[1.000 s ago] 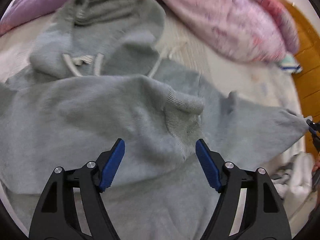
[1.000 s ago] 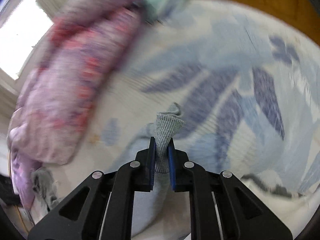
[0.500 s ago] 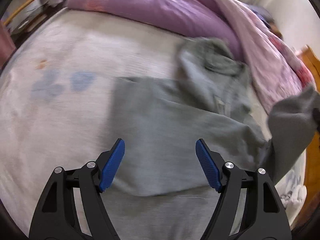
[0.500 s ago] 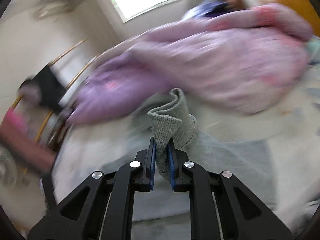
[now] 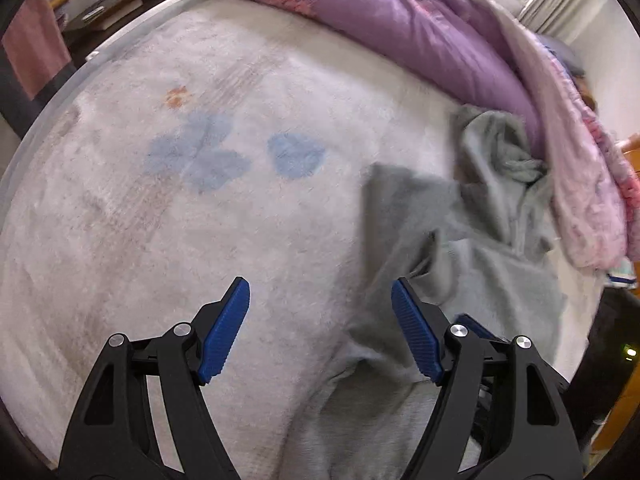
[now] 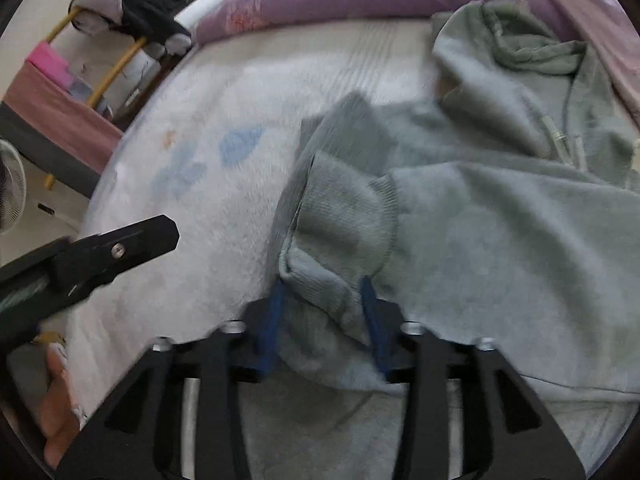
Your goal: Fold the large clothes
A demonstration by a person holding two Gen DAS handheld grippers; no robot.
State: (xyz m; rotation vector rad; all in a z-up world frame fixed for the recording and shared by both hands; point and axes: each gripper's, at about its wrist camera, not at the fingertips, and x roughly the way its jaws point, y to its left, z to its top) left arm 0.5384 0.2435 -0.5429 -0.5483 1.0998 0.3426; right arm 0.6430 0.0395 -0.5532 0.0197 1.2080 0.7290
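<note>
**Grey hoodie sleeve laid across its body on the bed**

The grey hoodie lies on the bed, over a pale sheet with faint blue flower prints. Its hood sits at the far end, just beside the bunched purple quilt that runs along the far side of the bed. One sleeve is folded across the front of the hoodie, and its ribbed cuff rests near the garment's left edge in the right wrist view.

The right tool points down at that cuff. Its jaws have just been opening: the blue pads stand apart on either side of the cuff, the cloth lies loose between them, and the pads do not seem to press on it, though the picture is blurred there.

The left tool hovers over the bare sheet just left of the hoodie's edge, its jaws wide apart with nothing between them. Its right finger overlaps the grey cloth in the left wrist view. In the right wrist view its black body shows at the left, above the person's hand.
</note>
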